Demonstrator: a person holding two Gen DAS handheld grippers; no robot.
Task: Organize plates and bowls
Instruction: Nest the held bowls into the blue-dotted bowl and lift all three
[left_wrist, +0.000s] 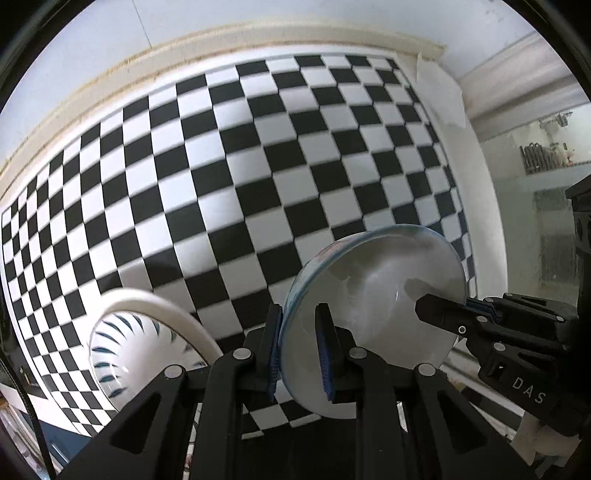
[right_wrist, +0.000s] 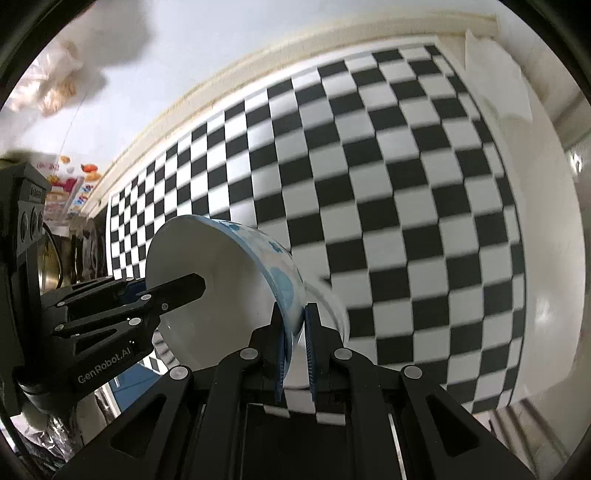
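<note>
Ceramic bowl (left_wrist: 373, 317) held above the checkered tabletop (left_wrist: 258, 177), its opposite rim edges pinched by the left tool (left_wrist: 301, 350) and right tool (right_wrist: 295, 350), both pointing steeply down. Risk: uneven pull may slip it onto the second bowl (left_wrist: 122, 350), near left.

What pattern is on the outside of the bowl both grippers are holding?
Blue blotches on white with a blue rim on the bowl; clearest in the right wrist view.
</note>
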